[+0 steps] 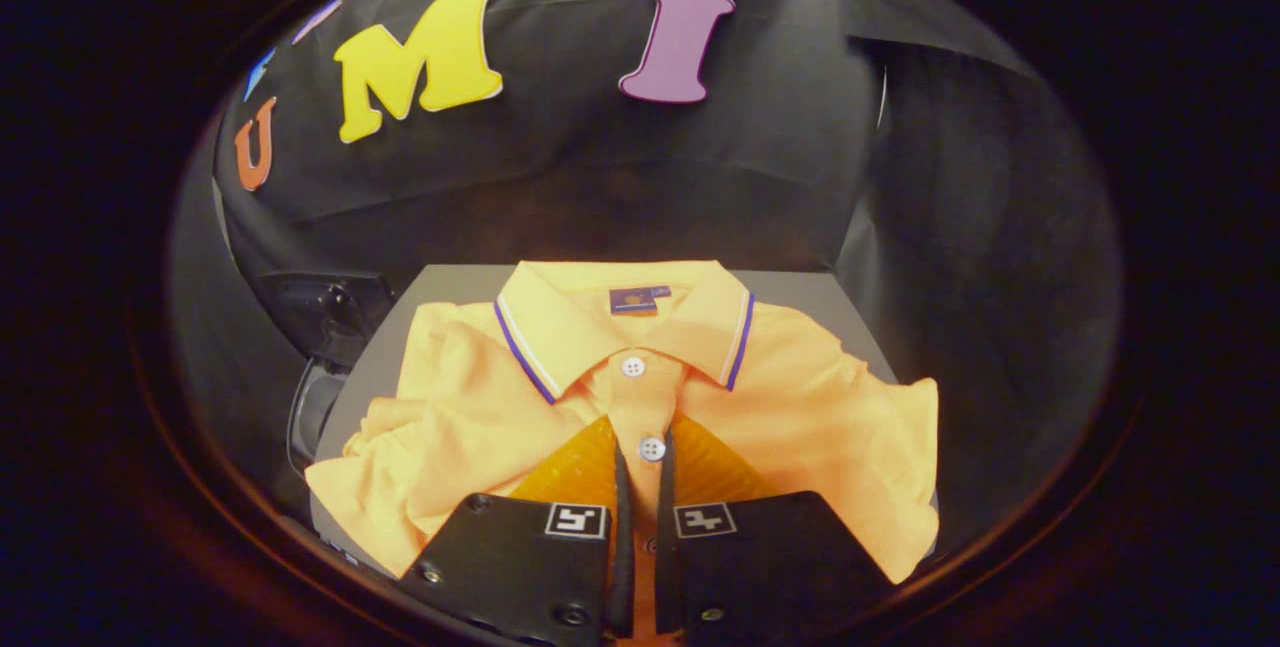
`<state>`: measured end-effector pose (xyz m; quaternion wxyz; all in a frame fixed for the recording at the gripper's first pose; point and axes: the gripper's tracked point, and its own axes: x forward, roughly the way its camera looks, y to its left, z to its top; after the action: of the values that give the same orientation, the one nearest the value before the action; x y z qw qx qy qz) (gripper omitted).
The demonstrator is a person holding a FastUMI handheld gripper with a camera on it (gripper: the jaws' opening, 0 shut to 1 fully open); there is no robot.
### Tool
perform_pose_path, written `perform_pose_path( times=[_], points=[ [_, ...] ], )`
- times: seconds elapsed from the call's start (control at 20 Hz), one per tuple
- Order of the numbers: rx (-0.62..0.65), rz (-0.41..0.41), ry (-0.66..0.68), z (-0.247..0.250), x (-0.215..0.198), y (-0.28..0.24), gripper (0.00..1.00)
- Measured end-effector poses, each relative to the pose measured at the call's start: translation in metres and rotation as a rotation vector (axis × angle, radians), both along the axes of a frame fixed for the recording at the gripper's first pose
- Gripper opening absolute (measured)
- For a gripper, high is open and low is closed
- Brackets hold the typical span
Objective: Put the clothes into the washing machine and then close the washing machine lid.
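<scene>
Orange polo shirt [640, 397], folded, lying on a grey board [450, 279].

I see a blue-trimmed collar, two white buttons, and a dark fixture [325, 312] beside the board. My gripper [642, 457] sits low over the placket, fingers nearly closed; whether they pinch the cloth, I cannot tell.
</scene>
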<state>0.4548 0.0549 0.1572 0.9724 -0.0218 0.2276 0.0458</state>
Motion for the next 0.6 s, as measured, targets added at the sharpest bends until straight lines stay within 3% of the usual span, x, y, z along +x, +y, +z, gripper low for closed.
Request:
perform_pose_path(
  times=[0.25,0.6],
  points=[
    [0.078,0.056,0.049,-0.002,-0.027,0.012,0.09],
    [0.2,0.094,0.033,0.032,-0.101,0.048,0.09]
  ],
)
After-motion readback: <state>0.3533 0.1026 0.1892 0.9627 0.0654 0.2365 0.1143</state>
